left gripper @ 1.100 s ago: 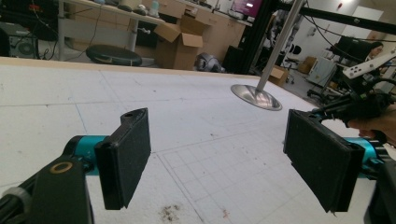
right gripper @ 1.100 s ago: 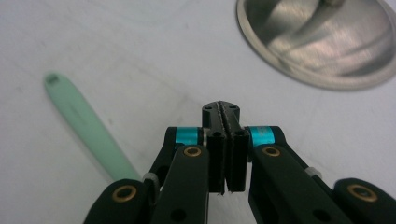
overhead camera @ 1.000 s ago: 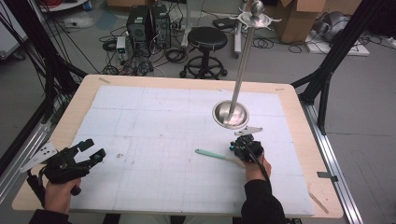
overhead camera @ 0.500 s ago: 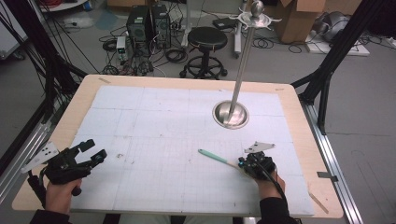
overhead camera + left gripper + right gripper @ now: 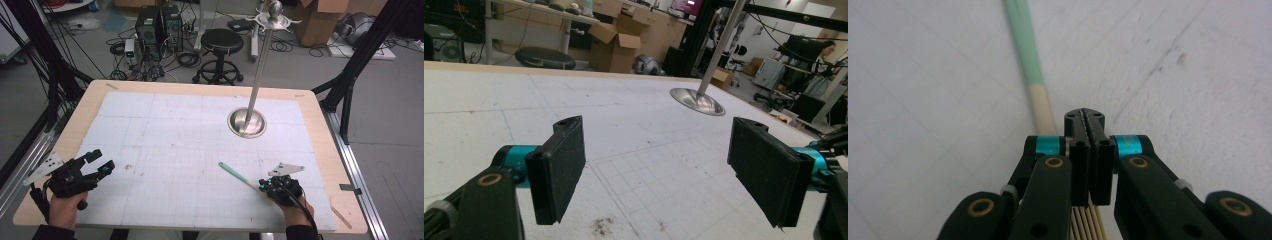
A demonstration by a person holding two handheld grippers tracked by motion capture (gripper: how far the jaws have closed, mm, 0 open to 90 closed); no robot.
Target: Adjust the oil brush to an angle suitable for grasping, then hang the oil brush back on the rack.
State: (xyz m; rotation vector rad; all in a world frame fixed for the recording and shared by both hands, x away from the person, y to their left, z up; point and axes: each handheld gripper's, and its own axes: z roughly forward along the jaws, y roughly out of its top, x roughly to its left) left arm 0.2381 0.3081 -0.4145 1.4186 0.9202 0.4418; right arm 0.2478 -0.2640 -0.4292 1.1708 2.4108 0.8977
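Looks like a robotics lab / data-collection rig. Wooden table (image 5: 320, 145) topped with gridded white sheet (image 5: 180, 150), framed by black tripod legs (image 5: 360, 55). Beyond the far edge: electronics boxes (image 5: 159, 27) with cable tangle (image 5: 145, 70), stool (image 5: 221, 42), cardboard boxes (image 5: 320, 20) on grey floor. Monitors (image 5: 806, 50) off to the side.

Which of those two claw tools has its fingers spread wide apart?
The left gripper, at the table's near left corner: its fingers gape wide, while the right gripper is pinched shut beside the green-tipped stick.

Black gripper (image 5: 1087, 120) linkages, teal collars, brass-ringed pivots, dark sleeves (image 5: 52, 232)
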